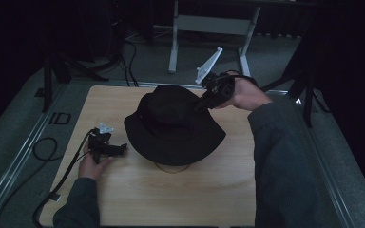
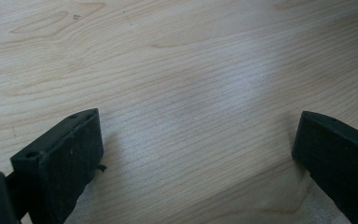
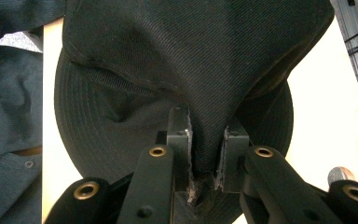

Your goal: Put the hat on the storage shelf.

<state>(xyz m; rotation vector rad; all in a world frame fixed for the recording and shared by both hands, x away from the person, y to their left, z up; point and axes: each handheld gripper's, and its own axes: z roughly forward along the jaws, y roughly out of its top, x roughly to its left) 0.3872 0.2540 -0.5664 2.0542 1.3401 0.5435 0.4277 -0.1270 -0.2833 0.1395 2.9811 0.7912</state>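
A black bucket hat (image 1: pixel 173 126) lies brim down in the middle of the wooden table (image 1: pixel 171 194). My right gripper (image 1: pixel 203 103) comes in from the far right and is shut on a fold of the hat's crown (image 3: pixel 205 84), the fabric pinched between its two pads (image 3: pixel 184 144). A thin cord (image 1: pixel 171 168) peeks out under the near brim. My left gripper (image 1: pixel 121 149) rests low on the table left of the hat, just short of the brim. It is open, its jaws wide apart over bare wood (image 2: pixel 191 93), with nothing between them.
The person's sleeves reach in from the bottom edge. Black cables (image 1: pixel 59 183) trail off the table's left side. A metal rail (image 1: pixel 24 152) frames the table, and a white desk frame (image 1: pixel 209 28) stands on the floor behind it.
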